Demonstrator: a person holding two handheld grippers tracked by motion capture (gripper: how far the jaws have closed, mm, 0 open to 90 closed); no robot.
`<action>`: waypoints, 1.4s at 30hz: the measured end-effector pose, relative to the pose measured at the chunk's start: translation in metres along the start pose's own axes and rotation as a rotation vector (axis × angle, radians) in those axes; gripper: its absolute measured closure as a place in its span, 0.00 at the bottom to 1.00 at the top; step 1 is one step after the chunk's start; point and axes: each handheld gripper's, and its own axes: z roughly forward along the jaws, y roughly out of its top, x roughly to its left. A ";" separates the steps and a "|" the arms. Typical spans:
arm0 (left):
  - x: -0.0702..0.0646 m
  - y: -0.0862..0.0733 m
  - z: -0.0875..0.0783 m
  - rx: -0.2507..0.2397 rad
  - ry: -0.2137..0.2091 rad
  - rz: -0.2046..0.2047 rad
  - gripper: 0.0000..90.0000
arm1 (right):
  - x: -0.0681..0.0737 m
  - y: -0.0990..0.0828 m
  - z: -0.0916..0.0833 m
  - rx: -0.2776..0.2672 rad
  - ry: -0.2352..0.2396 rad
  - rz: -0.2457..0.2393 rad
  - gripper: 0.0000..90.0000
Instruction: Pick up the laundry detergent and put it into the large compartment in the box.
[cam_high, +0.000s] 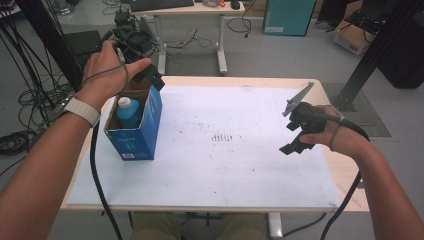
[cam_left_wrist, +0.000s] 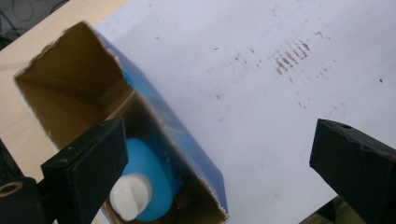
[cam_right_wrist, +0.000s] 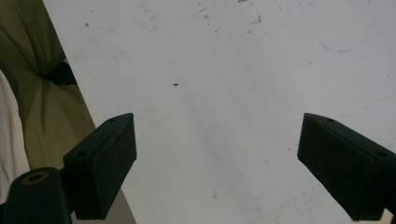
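Where the room is widest, a white sheet (cam_high: 210, 150) is seen laid over a light wooden table (cam_high: 345, 175), whose bare wood is left showing along the far and right edges. A broad stretch of the sheet between the two grippers is kept free, marked near its middle by a patch of brown smudges (cam_high: 221, 136). Grey floor, a second desk (cam_high: 190, 10) and trailing cables are seen beyond the far edge.

Near the sheet's left edge a blue cardboard box (cam_high: 135, 131) is stood upright with its top torn open. Inside it a blue bottle with a white cap (cam_high: 129, 111) is held upright against the near wall; the rest of the box is seen as bare brown card.

Above the box's far rim the left gripper (cam_high: 150, 76) is held, its jaws spread wide with nothing between them; in the left gripper view the bottle's cap (cam_left_wrist: 130, 196) is seen just beside one jaw. Over the sheet's right side, well apart from the box, the right gripper (cam_high: 296, 139) is held with its jaws likewise spread wide and nothing gripped.
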 end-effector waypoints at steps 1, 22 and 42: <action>-0.003 0.002 0.001 0.000 -0.008 0.023 0.05 | -0.001 -0.001 0.000 0.000 0.001 -0.002 0.13; -0.063 0.048 0.023 0.033 -0.140 0.469 0.06 | -0.011 -0.008 -0.001 -0.017 0.014 0.035 0.13; -0.099 0.056 0.056 0.061 -0.195 0.645 0.06 | -0.017 -0.011 0.003 -0.011 0.019 0.062 0.13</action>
